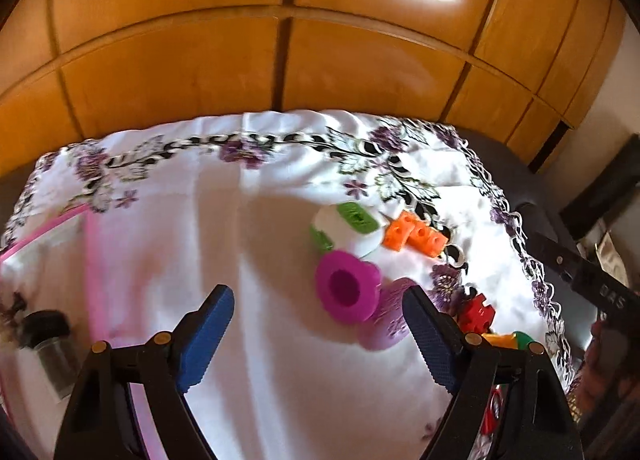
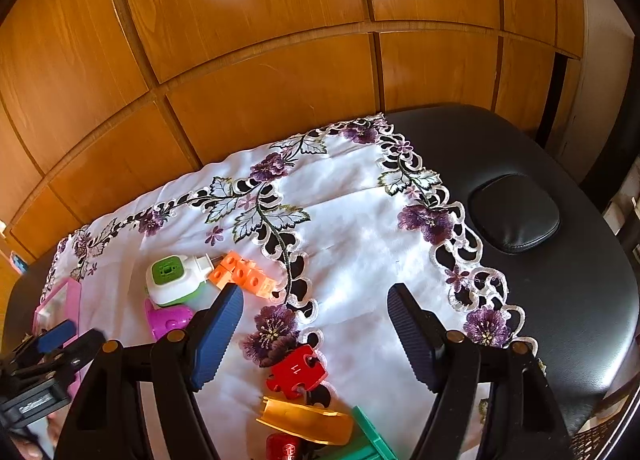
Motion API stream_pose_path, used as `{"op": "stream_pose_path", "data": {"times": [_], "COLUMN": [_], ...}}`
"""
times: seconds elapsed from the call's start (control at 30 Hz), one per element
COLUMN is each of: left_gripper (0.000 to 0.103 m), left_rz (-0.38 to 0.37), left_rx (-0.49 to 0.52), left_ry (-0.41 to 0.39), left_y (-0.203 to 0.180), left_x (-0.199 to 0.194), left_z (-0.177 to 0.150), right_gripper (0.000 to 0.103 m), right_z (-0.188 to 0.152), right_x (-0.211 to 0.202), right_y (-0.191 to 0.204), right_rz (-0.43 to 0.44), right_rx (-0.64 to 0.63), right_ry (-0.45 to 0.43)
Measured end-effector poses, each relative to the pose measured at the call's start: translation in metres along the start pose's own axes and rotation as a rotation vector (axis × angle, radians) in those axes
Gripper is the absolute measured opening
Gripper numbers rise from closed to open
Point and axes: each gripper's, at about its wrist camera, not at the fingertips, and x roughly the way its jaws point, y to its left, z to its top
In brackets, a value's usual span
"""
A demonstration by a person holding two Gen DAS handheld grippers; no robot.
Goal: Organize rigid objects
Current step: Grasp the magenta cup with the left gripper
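Note:
My left gripper is open above the white embroidered cloth, with nothing between its blue pads. Just ahead of its right finger lies a magenta flower-shaped cup against a lilac piece. Beyond them are a white and green device and orange blocks. My right gripper is open too, hovering over a red puzzle piece. Below that lie a yellow piece, a green piece and a small red cylinder. The left gripper shows at the lower left of the right wrist view.
A pink tray sits at the cloth's left side, and a small dark-lidded jar stands inside it. The cloth covers a black padded table with a raised cushion. Wooden cabinet doors stand right behind the table.

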Motion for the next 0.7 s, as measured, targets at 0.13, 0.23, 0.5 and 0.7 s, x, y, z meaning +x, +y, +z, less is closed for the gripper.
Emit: {"op": "stream_pose_path", "data": {"times": [0.13, 0.23, 0.5, 0.7], "left_gripper": [0.091, 0.091, 0.056, 0.056], "left_rz": [-0.017, -0.022, -0.100, -0.081], "left_rx": [0.041, 0.009, 0.027, 0.009], "left_ry": [0.036, 0.073, 0.088, 0.069], "left_y": [-0.013, -0.009, -0.011, -0.002], "left_x": [0.036, 0.063, 0.077, 0.052], "left_z": [0.004, 0.006, -0.010, -0.025], "right_gripper": [0.076, 0.076, 0.076, 0.076], "right_z": [0.000, -0.001, -0.001, -0.001], "right_x": [0.001, 0.003, 0.006, 0.010], "right_y": [0.000, 0.000, 0.002, -0.002], "right_rz": [0.005, 0.008, 0.000, 0.001], "right_rx": [0.005, 0.005, -0.003, 0.021], "right_ry": [0.006, 0.013, 0.025, 0.042]}}
